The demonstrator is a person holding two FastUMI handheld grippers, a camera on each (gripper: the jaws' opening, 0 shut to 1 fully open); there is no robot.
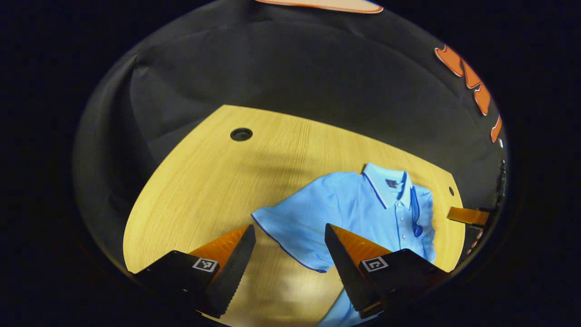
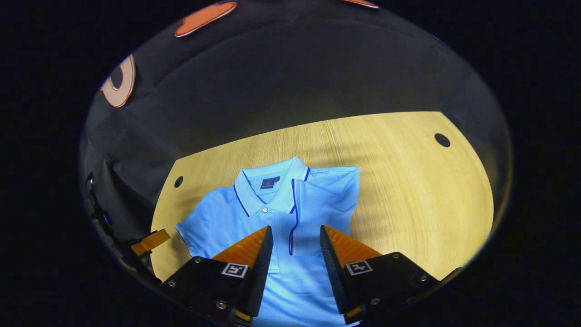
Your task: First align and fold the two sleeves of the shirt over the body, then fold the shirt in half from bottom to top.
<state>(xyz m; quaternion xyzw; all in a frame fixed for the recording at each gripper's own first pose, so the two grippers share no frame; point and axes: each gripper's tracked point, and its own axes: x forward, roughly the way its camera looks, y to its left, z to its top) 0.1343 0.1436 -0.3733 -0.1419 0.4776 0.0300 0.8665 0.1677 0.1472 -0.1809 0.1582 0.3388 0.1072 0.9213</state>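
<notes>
Left gripper (image 1: 289,247): fingers spread wide apart with nothing between them, hovering over the near part of the table, just above the hem of the shirt's outstretched sleeve.
Shirt (image 1: 363,209): light blue polo lying flat on the wooden table (image 1: 204,181), collar toward the far edge, buttons up.
Left sleeve (image 1: 295,227): spread out flat to the side, dark piping along its hem.
Right sleeve (image 2: 322,204): already folded over the chest, its piped edge running down beside the button placket.
Right gripper (image 2: 296,238): fingers apart, gripping nothing, poised over the shirt's middle below the collar (image 2: 272,181).
Table holes: one small round hole (image 2: 442,140) far right, another (image 2: 178,181) left of the shirt.
</notes>
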